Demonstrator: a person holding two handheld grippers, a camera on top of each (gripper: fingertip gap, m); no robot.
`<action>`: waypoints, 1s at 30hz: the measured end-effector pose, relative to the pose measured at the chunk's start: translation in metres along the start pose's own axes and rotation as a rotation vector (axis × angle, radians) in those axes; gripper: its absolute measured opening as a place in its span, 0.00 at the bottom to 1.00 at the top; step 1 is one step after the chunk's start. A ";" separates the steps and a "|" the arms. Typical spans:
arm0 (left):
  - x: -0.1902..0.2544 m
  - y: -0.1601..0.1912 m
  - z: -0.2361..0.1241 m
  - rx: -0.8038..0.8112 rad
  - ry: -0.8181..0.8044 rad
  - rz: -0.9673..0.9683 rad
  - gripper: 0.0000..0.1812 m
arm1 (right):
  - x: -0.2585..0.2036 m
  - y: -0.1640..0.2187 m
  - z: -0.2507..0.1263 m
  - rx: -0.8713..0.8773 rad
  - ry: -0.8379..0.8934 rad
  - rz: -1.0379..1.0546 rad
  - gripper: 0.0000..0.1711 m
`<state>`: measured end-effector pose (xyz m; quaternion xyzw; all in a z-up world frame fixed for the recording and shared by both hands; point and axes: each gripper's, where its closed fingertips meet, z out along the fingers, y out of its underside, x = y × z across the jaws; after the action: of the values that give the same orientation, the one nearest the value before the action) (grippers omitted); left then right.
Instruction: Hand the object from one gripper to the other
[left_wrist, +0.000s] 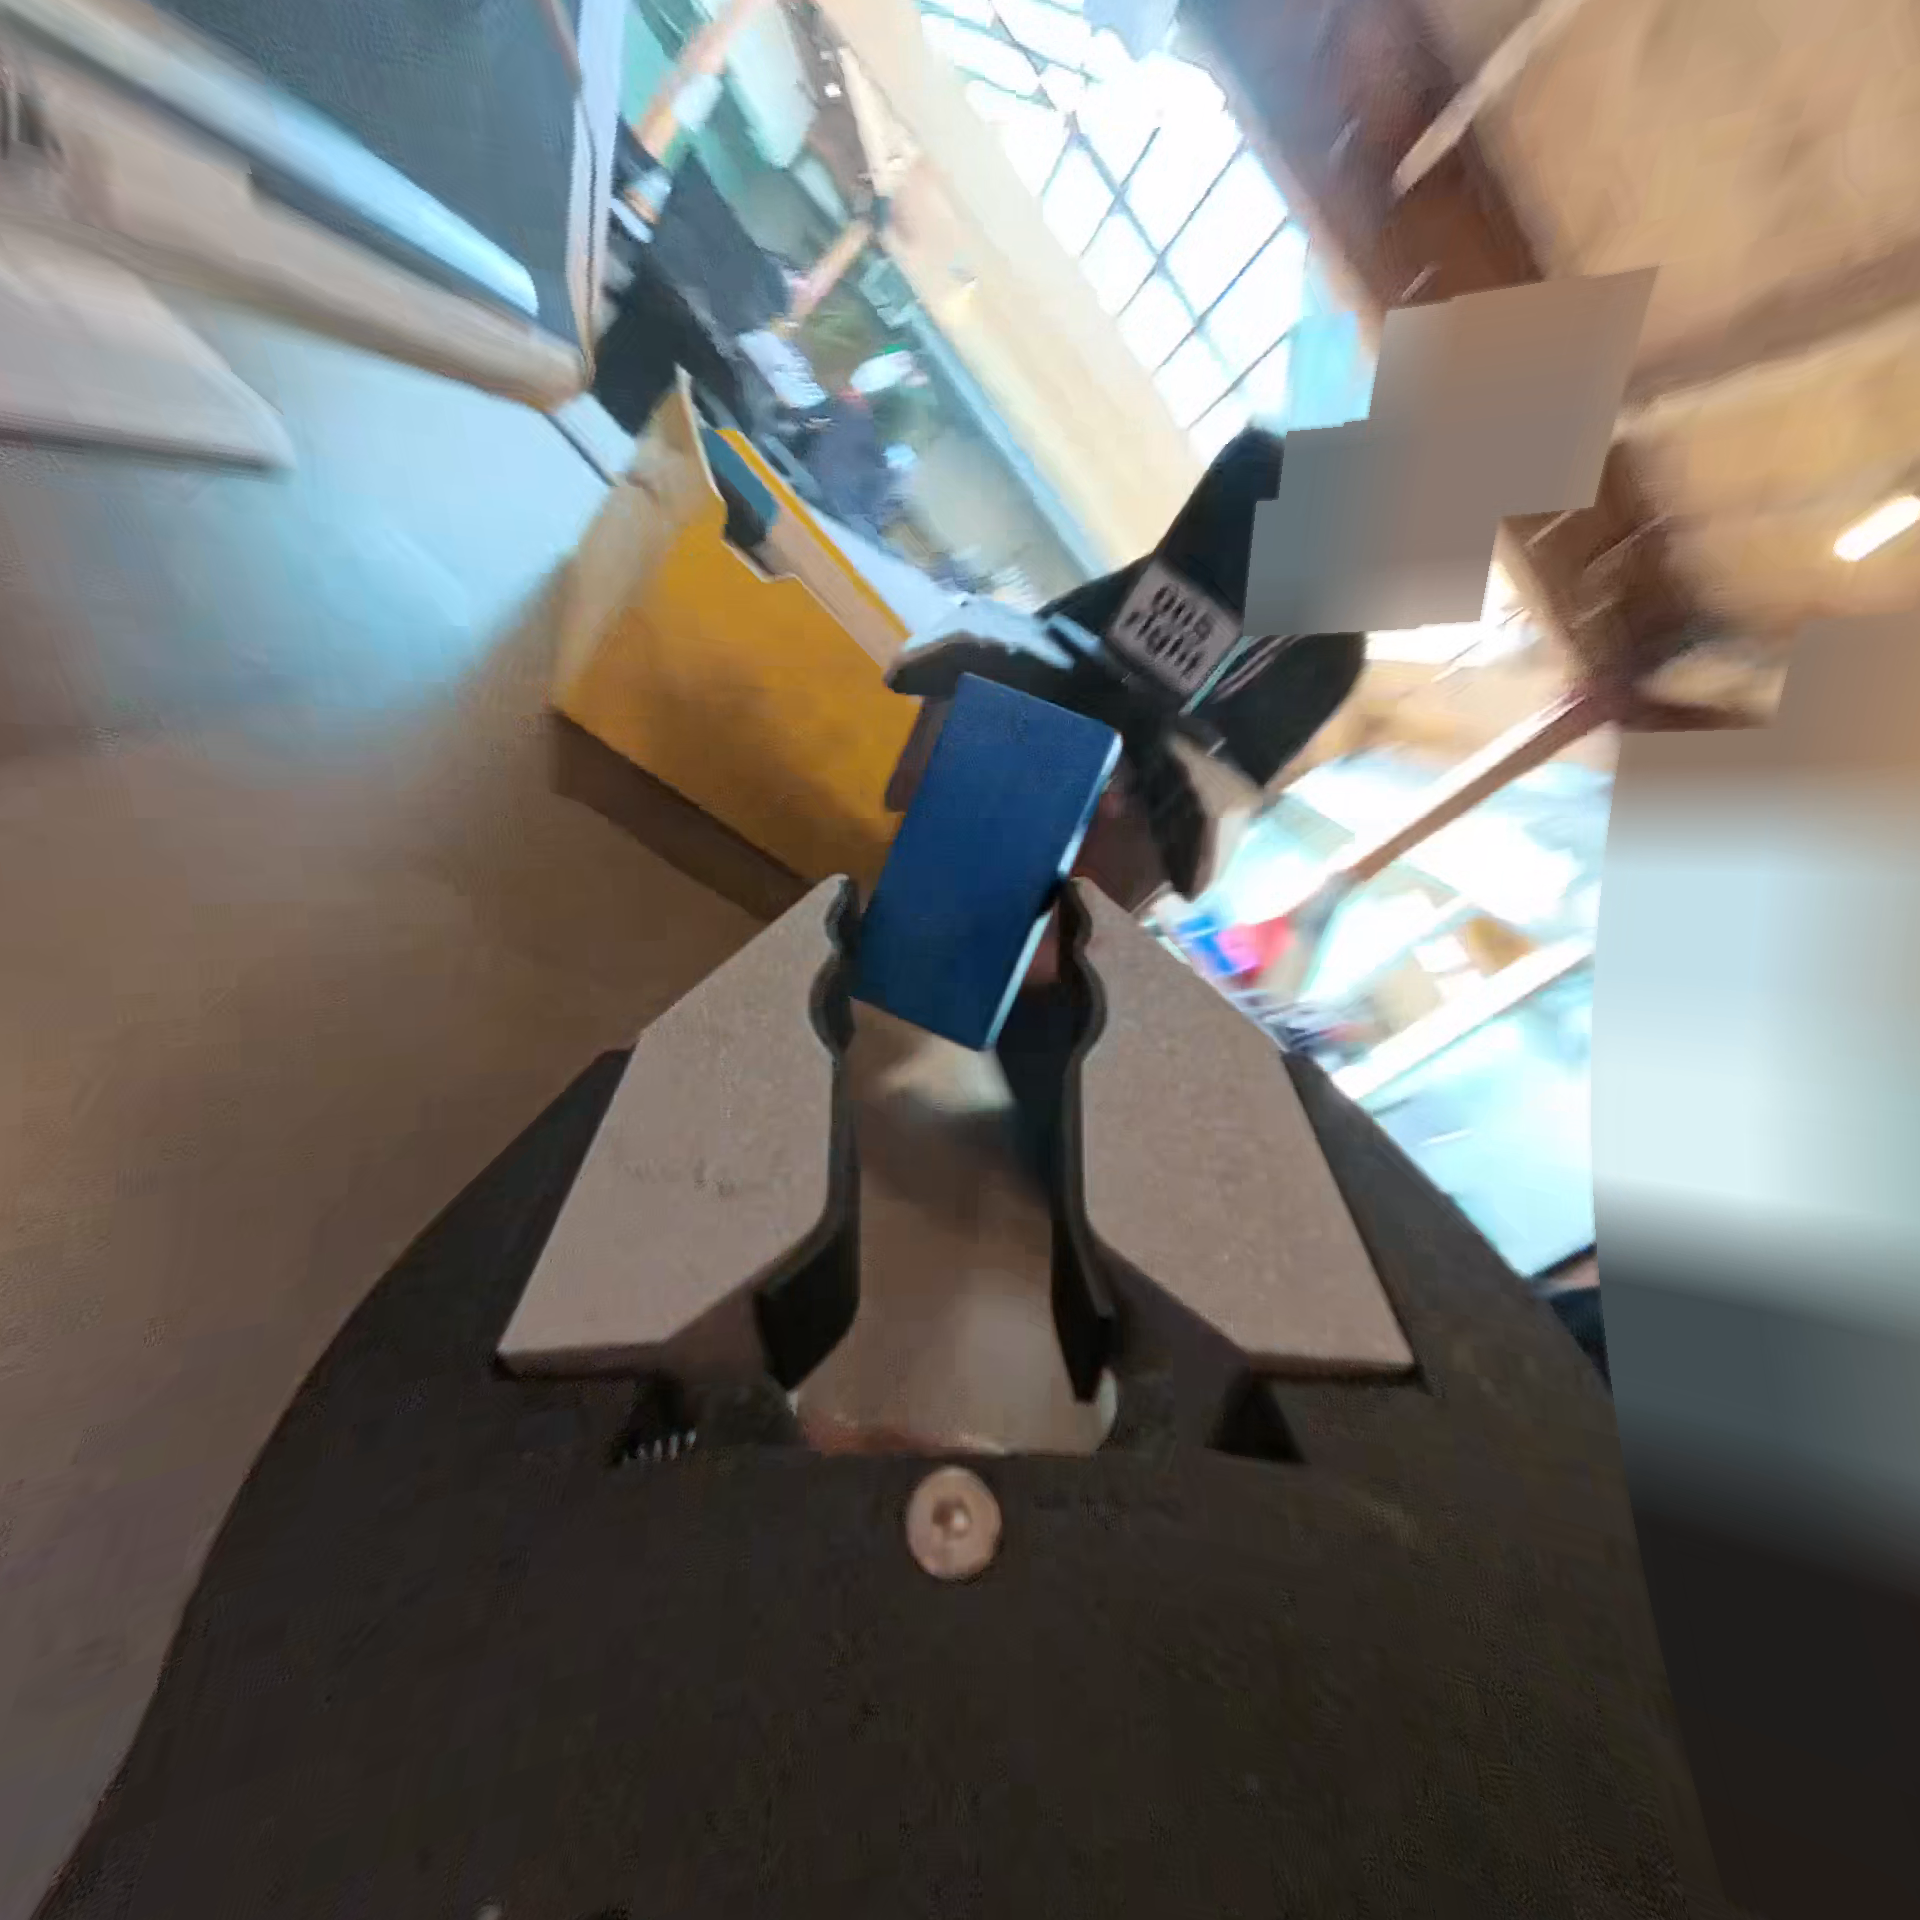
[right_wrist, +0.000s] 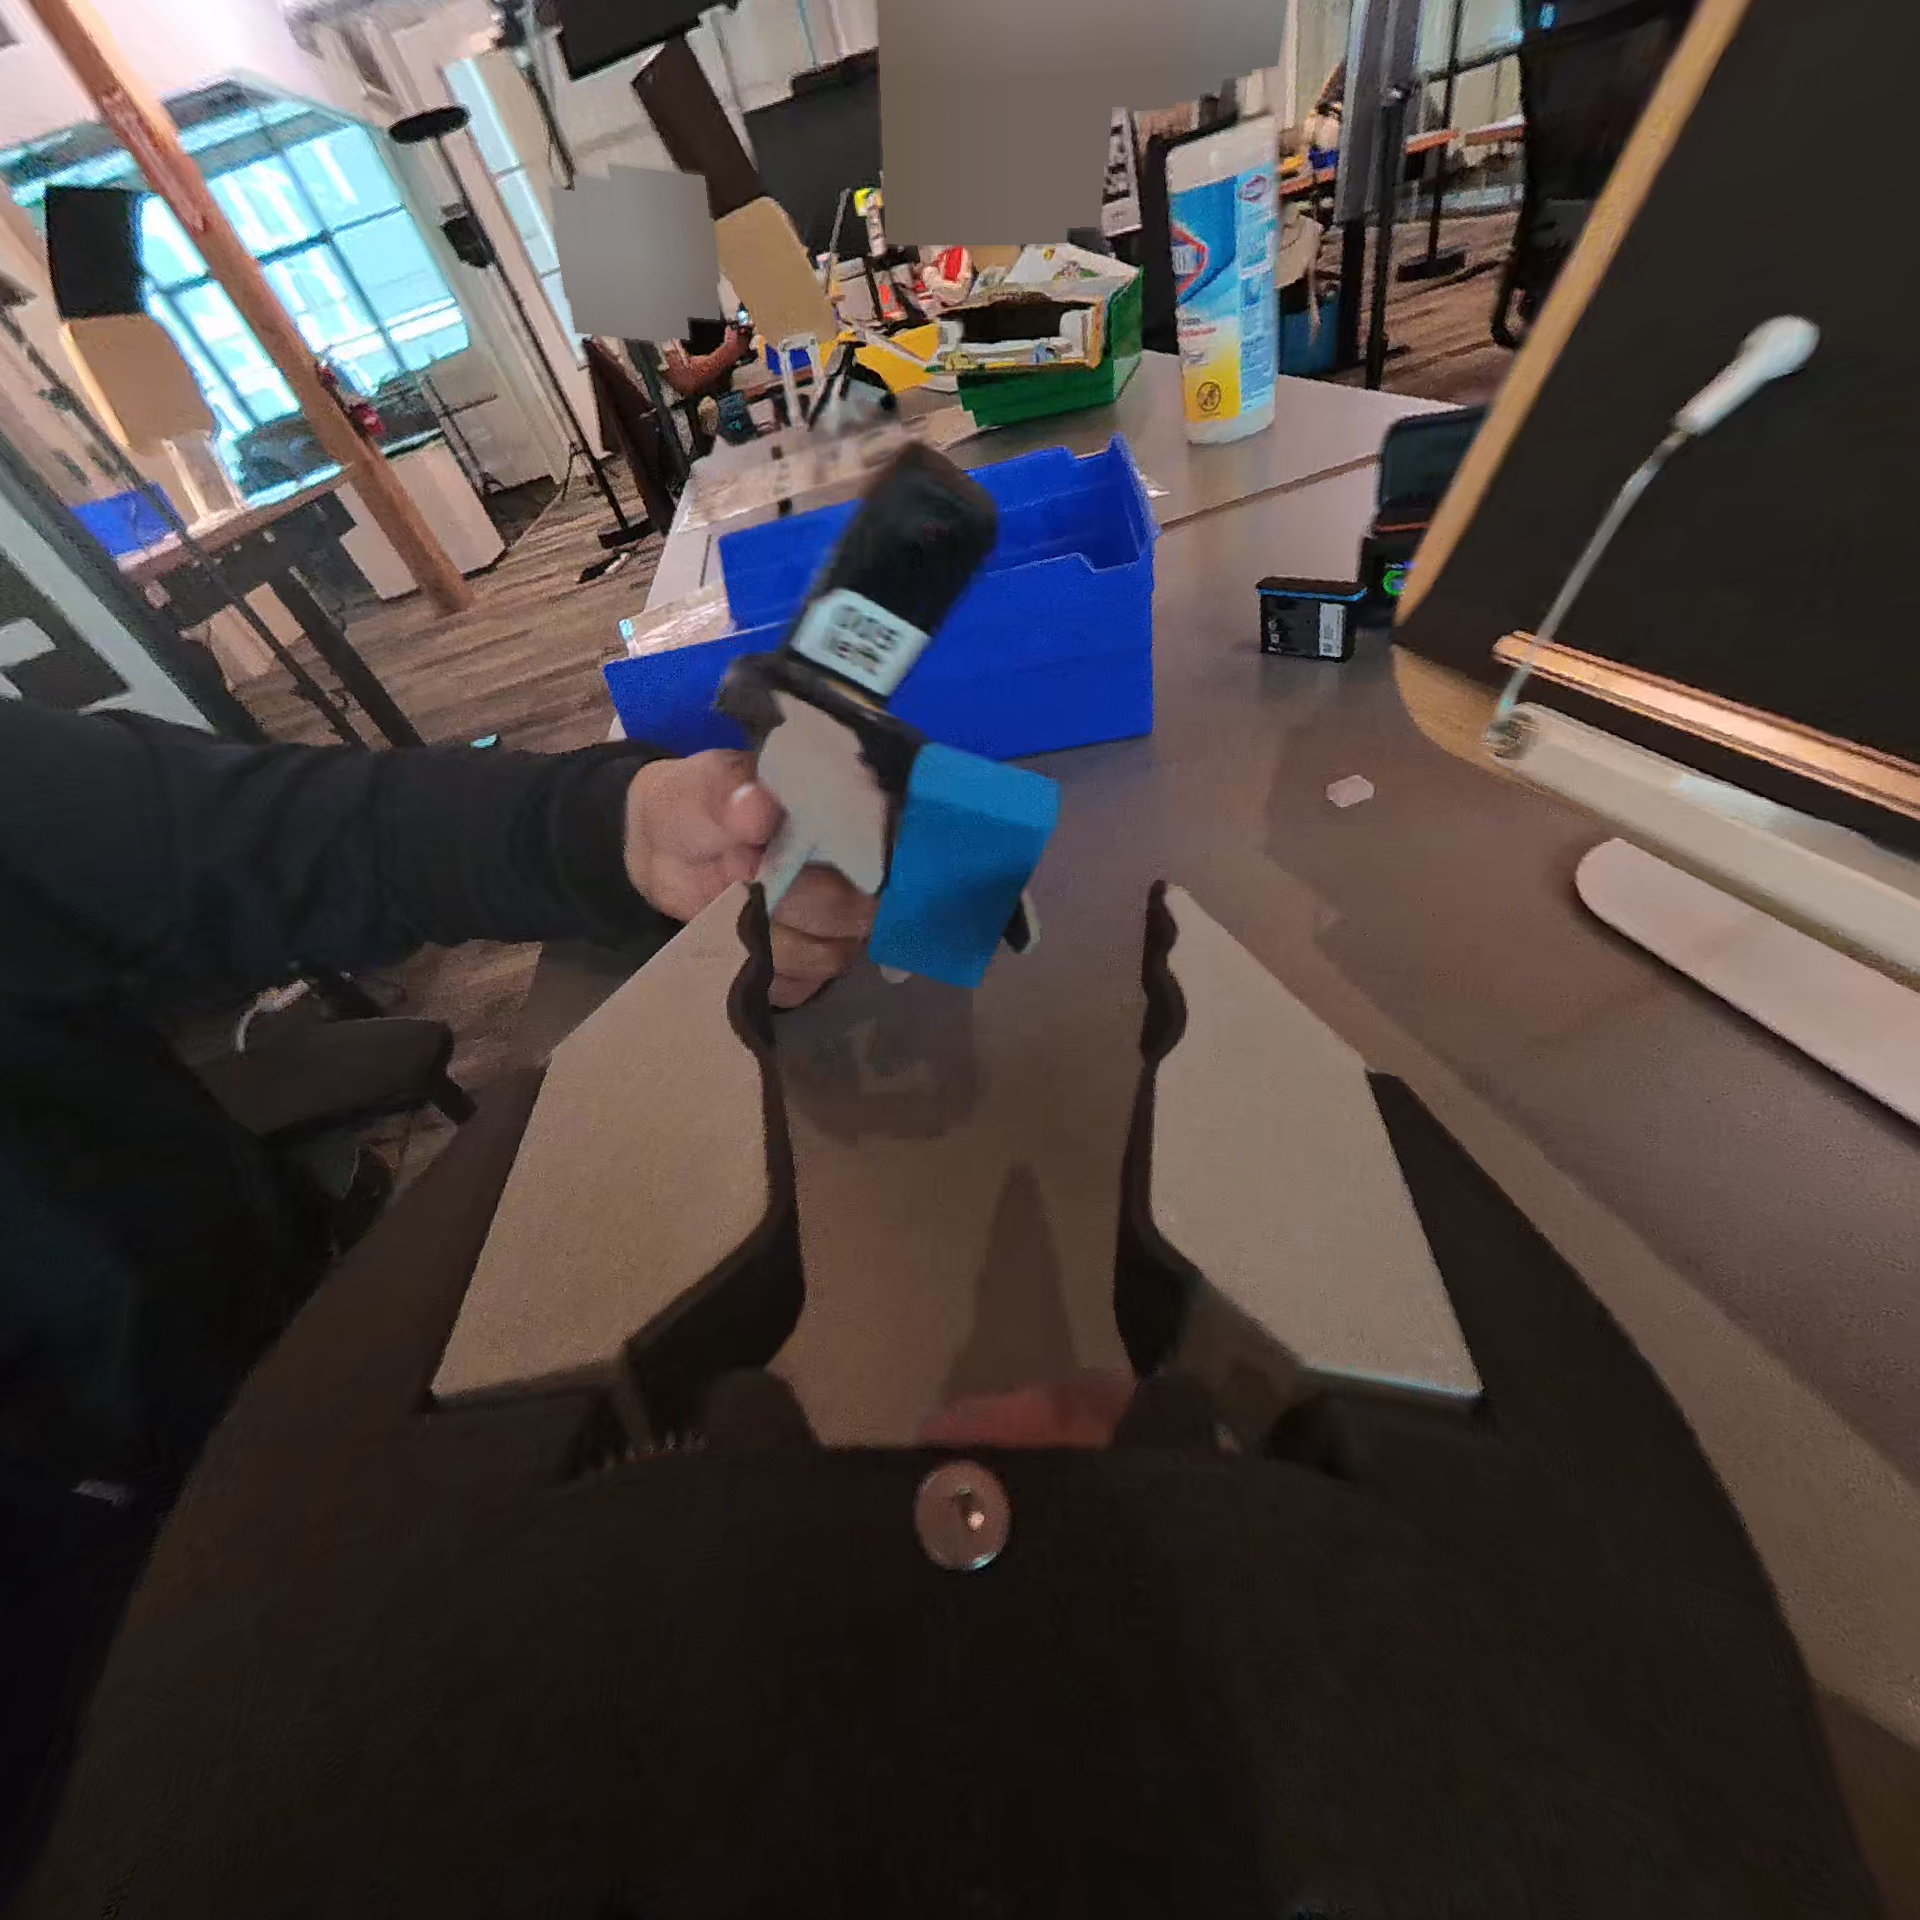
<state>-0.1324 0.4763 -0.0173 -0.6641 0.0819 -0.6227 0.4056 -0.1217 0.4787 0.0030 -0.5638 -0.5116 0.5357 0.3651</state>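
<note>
The blue block (right_wrist: 961, 868) is held up in the air above the grey counter (right_wrist: 1351, 935), clamped between the fingers of the left gripper (left_wrist: 956, 920). In the left wrist view its two grey fingers press on either side of the block's lower end, and the block leans up and to the right from them. Beyond it, in that same view, the right gripper (left_wrist: 1049, 748) faces the block with its fingers spread, one above the block's far end and one to its right; whether either touches it is hard to tell through the blur. A yellow bin (left_wrist: 717, 665) sits behind on the left.

In the right wrist view, reading from the left, a dark sleeve (right_wrist: 312, 831) leads to a hand (right_wrist: 717, 842) wrapped round the handle of the left gripper, which carries the block just ahead of the right gripper's own fingers. Those fingers stand wide apart with nothing between them, the block being beyond their tips and nearer the left one. Behind the block a blue bin (right_wrist: 1039, 634) rests on the counter. Farther right stand a wipes canister (right_wrist: 1226, 301) and a small black box (right_wrist: 1309, 618).
</note>
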 end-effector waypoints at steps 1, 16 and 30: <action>0.002 0.002 -0.002 -0.014 0.067 -0.104 0.19 | -0.006 0.004 0.005 -0.015 -0.028 -0.035 0.39; 0.003 0.002 -0.024 -0.168 0.073 0.123 0.24 | 0.014 0.007 0.009 0.003 0.030 0.059 0.07; -0.003 0.019 0.000 -0.207 -0.167 0.657 0.18 | -0.003 0.020 0.031 -0.020 -0.115 0.289 0.07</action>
<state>-0.1258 0.4657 -0.0321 -0.6884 0.3203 -0.3911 0.5202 -0.1477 0.4672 -0.0200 -0.6037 -0.4508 0.6087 0.2488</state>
